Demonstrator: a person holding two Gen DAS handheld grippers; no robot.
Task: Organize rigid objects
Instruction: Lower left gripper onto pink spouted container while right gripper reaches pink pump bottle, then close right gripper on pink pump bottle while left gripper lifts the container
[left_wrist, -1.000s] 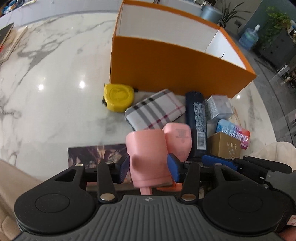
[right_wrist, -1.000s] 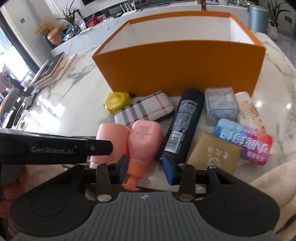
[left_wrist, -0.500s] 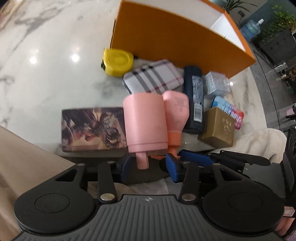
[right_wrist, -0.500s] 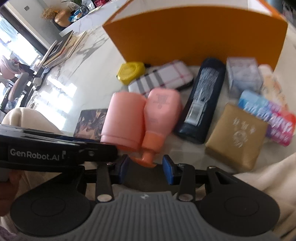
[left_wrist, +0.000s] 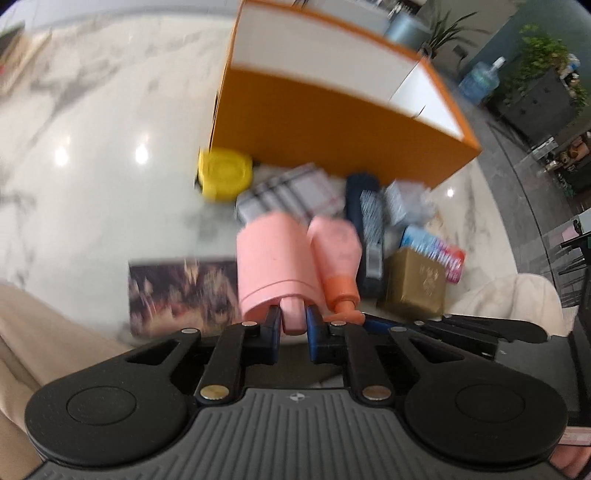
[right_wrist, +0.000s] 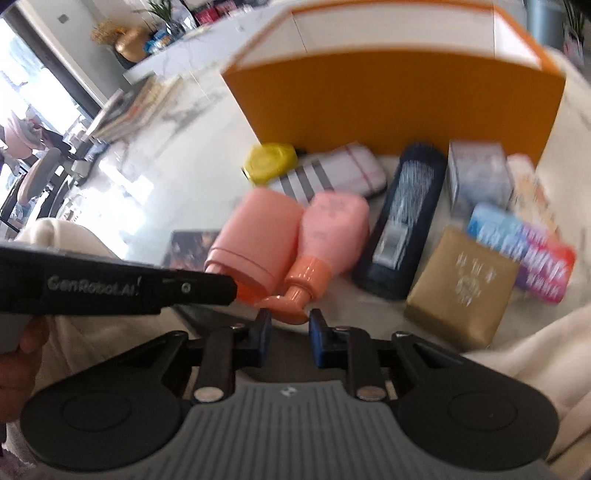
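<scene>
Two pink bottles lie side by side on the marble table in front of an orange box (left_wrist: 332, 122). My left gripper (left_wrist: 293, 321) is shut on the short nozzle of the plain pink bottle (left_wrist: 273, 254). The other one, a pump bottle (right_wrist: 332, 225) with an orange collar, points its pump head into my right gripper (right_wrist: 290, 325). Those jaws are closing, and the pads meet the pump head. In the right wrist view the plain bottle (right_wrist: 258, 229) lies left of the pump bottle, with the left gripper (right_wrist: 229, 290) at its nozzle.
Between the bottles and the box lie a yellow tape measure (left_wrist: 225, 173) and a plaid case (left_wrist: 291, 192). To the right are a dark tube (right_wrist: 402, 221), a clear box (right_wrist: 476, 177), a gold box (right_wrist: 461, 288) and a colourful carton (right_wrist: 524, 251). A dark printed card (left_wrist: 184, 291) lies left.
The left jaws drew back from around the plain bottle's body to its nozzle and closed on it. The right jaws narrowed onto the pump head. Both views are now blurred.
</scene>
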